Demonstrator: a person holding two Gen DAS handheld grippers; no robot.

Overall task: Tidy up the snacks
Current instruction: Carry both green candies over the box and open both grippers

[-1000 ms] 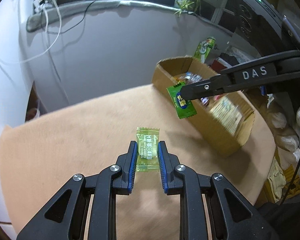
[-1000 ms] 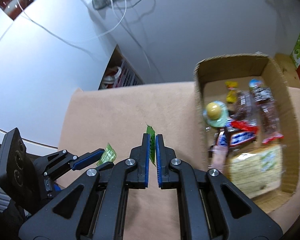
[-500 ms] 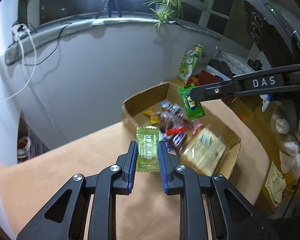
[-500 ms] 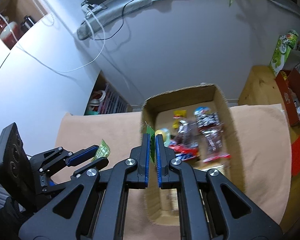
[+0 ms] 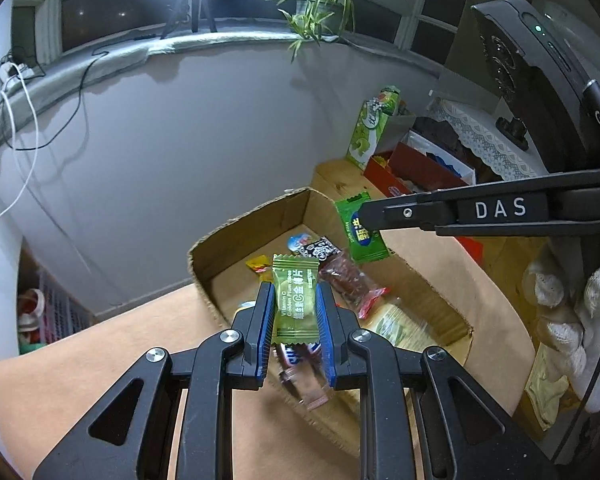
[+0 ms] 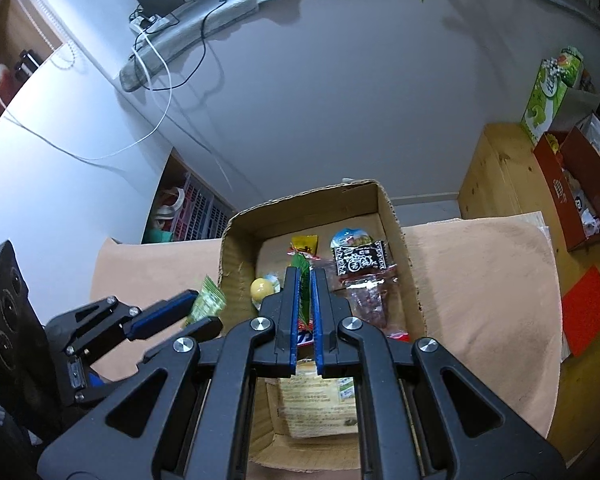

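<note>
Now both your grippers, left gripper (image 5: 296,312) clamped on pale-green plum candy sachet (image 5: 295,300), right gripper (image 6: 305,300) on dark-green sachet (image 5: 360,232), hang over open brown cardboard box (image 5: 252,224), ready for dropping.

A potted spider plant (image 5: 320,4) stands on the window ledge (image 5: 100,64), and a tripod (image 5: 190,4) stands on that ledge to its left under a bright lamp. Black and white cables (image 6: 156,80) hang from the ledge down the grey wall. Beyond the desk's right edge, a pale wooden cabinet (image 6: 500,176) carries a tall green carton (image 6: 548,92) and, just beside it, an open red box (image 6: 572,192). A red sheet (image 6: 586,310) lies near the desk's right edge. Past the far left corner, a pink crate (image 6: 204,216) sits in a low recess.
</note>
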